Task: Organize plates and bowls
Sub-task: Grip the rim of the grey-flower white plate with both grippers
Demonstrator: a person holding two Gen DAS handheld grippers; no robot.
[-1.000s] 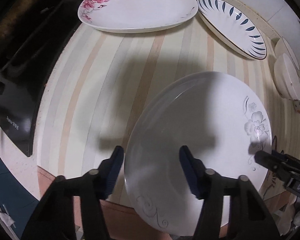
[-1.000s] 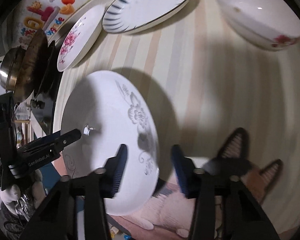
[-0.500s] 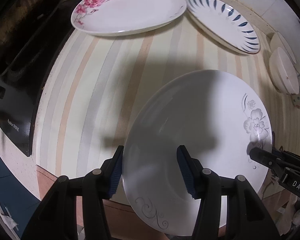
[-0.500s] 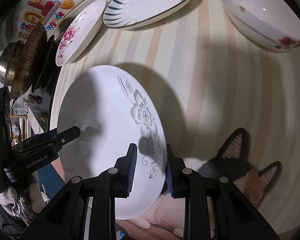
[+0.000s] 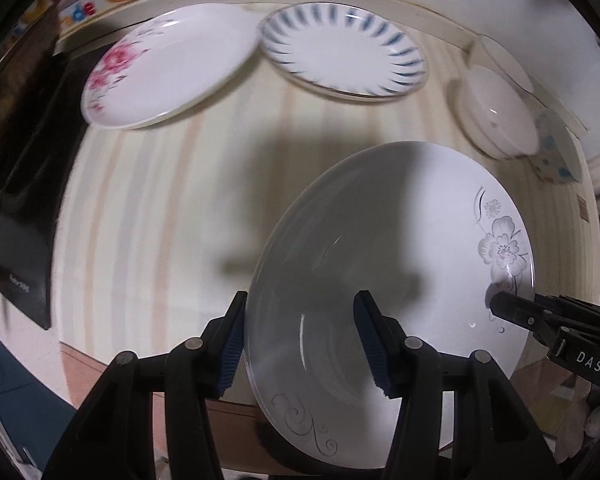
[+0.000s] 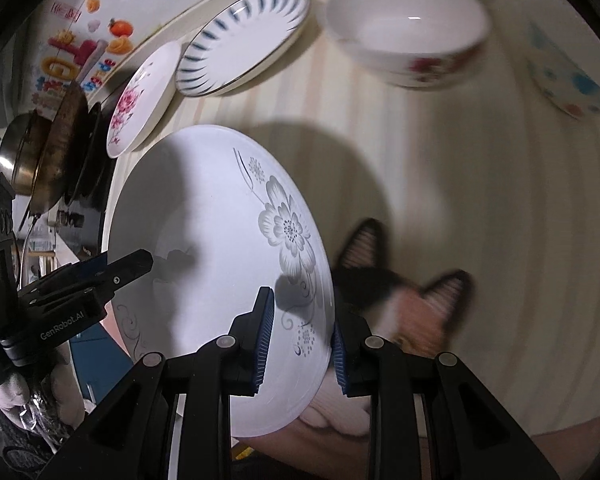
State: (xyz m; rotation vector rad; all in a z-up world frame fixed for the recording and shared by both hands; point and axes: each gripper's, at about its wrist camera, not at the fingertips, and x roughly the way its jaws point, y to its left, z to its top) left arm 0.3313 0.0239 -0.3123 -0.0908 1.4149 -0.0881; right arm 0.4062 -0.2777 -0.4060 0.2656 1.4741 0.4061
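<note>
A large white plate with a grey flower [image 5: 400, 248] [image 6: 220, 248] is held tilted above the striped counter. My left gripper [image 5: 300, 344] straddles its left rim with one finger either side, jaws wide. My right gripper [image 6: 300, 340] is shut on its right rim by the grey scrolls. The right gripper's tip [image 5: 512, 312] shows in the left wrist view, the left gripper [image 6: 100, 276] in the right wrist view. A pink-flower plate [image 5: 164, 68] [image 6: 140, 100], a blue-striped plate [image 5: 340, 56] [image 6: 244, 40] and a white bowl with red flowers [image 5: 496, 112] [image 6: 408, 32] lie at the back.
A black stove top [image 5: 16, 184] with a metal pot and dark pans [image 6: 48, 152] is at the left. A dotted bowl [image 6: 568, 72] sits at the far right. A cat's head [image 6: 404, 292] shows below the counter edge. A wall with stickers [image 6: 80, 48] lies behind.
The plate has risen and tilted, lifted off the counter. The right gripper stays clamped on its rim. Both views have swung up, showing more of the back dishes.
</note>
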